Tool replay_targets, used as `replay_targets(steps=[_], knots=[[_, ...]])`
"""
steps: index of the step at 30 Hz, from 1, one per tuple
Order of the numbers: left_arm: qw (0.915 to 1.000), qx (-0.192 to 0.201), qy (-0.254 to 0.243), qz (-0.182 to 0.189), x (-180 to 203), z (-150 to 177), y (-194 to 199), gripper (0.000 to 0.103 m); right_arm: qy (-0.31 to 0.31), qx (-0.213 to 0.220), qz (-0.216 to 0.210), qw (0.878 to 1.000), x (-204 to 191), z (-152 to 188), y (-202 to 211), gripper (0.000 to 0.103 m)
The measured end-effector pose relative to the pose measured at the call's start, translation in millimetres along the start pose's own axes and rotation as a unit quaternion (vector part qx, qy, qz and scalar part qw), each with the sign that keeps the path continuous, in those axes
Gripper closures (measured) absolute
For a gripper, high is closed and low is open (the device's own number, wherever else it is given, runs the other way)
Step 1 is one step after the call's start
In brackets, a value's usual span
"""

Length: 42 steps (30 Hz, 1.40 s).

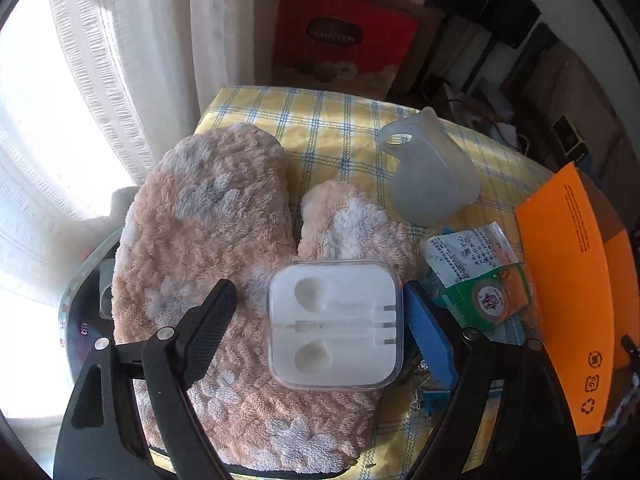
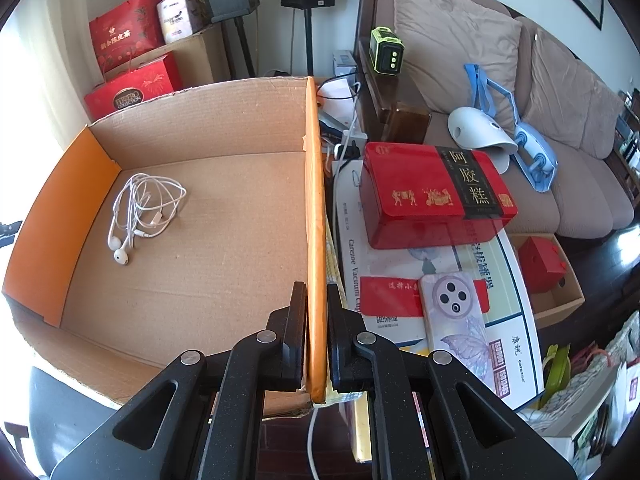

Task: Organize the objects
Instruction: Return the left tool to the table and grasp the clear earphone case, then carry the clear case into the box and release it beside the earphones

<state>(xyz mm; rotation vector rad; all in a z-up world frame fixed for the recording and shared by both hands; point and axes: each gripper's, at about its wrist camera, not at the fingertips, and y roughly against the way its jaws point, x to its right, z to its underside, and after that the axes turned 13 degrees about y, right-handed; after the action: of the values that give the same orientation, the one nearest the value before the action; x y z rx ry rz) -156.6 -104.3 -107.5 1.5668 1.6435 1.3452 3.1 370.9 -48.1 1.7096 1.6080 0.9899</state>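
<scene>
A clear plastic earphone case with an empty white insert lies on a fluffy beige and grey mitten. My left gripper is open and straddles the case: the black finger stands a little off its left side, the blue-padded finger close to its right side. In the right wrist view my right gripper is shut on the orange-edged side wall of an open cardboard box. White wired earphones lie tangled on the box floor at the left. The box's orange flap shows at the right of the left wrist view.
A translucent plastic jug and a plastic bag of small packets sit on the yellow checked cloth beside the mitten. Right of the box are a red tin, a phone, printed cartons and a sofa.
</scene>
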Motion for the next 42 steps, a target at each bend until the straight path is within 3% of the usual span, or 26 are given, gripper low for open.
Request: replay_targets(steps=[6,14,21,28,42], knots=[[0.9999,-0.005,0.006,0.009,-0.2,1.3,0.6,0.043,0.002,-0.001,0.001,1.0,-0.2,-0.1,-0.1,0.095],[0.9996,0.025,-0.004,0.009,6.3,-0.4,31.4,0.044,0.005,-0.001,0.004,1.0,-1.1,-0.1,-1.4,0.095],[0.9967,0.047,-0.035,0.057,40.4,0.8,79.3,0.044,0.005,0.001,0.001,1.0,1.1,-1.3,-3.2,0.095],[0.9872,0.027,-0.102,0.12,108.0,17.6,107.1,0.044,0.005,0.001,0.001,1.0,1.6,-1.4,-3.1,0.095],[0.9678,-0.012,-0.203,0.148,215.3,72.9,101.1,0.044,0.0,0.001,-0.006,1.0,3.4,-2.4,-3.1,0.095]])
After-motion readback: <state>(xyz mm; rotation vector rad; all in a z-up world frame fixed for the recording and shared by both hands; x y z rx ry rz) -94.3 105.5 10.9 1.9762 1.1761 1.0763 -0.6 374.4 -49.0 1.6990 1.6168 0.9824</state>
